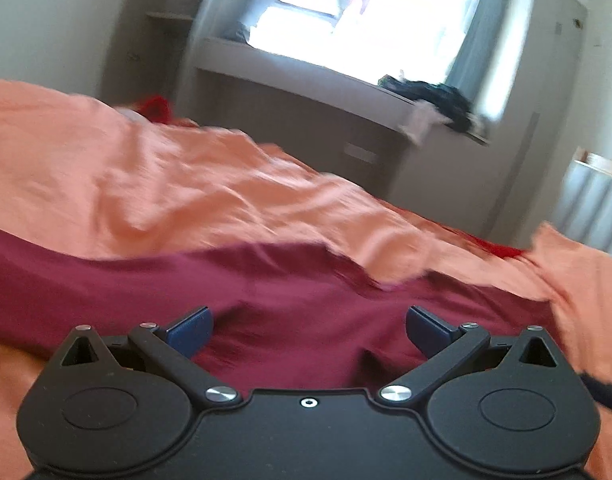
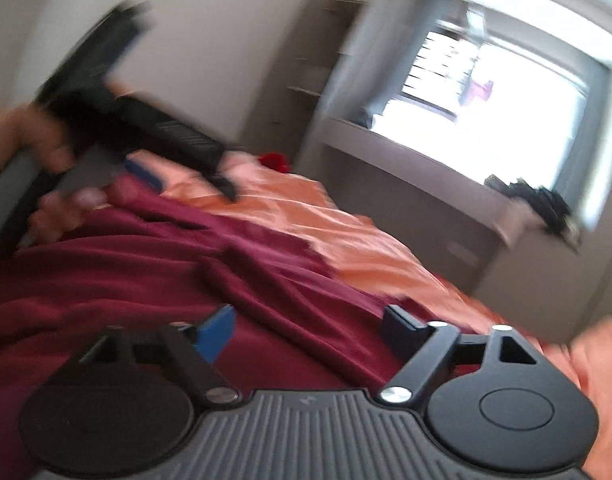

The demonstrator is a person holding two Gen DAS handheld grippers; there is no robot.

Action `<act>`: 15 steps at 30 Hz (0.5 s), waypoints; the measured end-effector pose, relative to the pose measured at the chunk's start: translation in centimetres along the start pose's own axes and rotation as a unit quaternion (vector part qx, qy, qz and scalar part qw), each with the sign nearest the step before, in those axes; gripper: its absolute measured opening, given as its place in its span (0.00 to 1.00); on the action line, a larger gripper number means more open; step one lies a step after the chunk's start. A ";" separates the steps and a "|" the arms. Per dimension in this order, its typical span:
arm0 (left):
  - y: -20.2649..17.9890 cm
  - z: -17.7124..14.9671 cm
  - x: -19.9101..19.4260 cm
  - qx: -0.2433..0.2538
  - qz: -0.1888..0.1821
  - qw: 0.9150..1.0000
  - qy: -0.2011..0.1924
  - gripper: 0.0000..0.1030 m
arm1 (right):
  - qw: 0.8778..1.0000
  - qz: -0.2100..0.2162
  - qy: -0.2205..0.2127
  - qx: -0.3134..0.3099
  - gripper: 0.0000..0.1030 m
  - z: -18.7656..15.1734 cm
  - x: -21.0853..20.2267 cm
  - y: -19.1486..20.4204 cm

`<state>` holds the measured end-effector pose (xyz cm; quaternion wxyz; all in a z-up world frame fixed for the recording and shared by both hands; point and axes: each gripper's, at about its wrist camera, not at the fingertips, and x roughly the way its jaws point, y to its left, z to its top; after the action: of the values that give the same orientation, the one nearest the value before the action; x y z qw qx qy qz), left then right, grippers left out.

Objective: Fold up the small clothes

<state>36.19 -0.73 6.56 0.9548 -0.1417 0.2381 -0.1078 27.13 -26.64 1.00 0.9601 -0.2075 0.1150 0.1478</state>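
A maroon garment (image 1: 290,304) lies rumpled on an orange bedsheet (image 1: 154,176). In the left wrist view my left gripper (image 1: 307,328) hovers low over the garment, its blue pads (image 1: 190,332) wide apart and pressing on nothing. My right gripper (image 2: 306,330) is open in the same way above the garment's creased cloth (image 2: 154,280), which runs off to the left. In the right wrist view the left gripper (image 2: 186,182) shows blurred at the upper left, held by a hand (image 2: 54,148) at the garment's far edge.
A pale built-in desk (image 1: 306,92) runs under a bright window beyond the bed. Dark clothes (image 1: 445,100) are piled on its right end. Something red (image 1: 158,106) sits at the bed's far edge. Shelves (image 2: 317,68) stand left of the window.
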 end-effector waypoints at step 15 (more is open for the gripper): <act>-3.7 -2.9 2.9 0.051 -0.098 0.989 0.100 0.22 | 0.984 -0.054 0.040 0.165 0.59 -6.1 -0.2 -9.1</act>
<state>36.74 -5.62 4.02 0.9171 -0.1036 0.3114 -0.2262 28.95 -37.23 -1.07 0.9824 -0.0579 0.1647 0.0667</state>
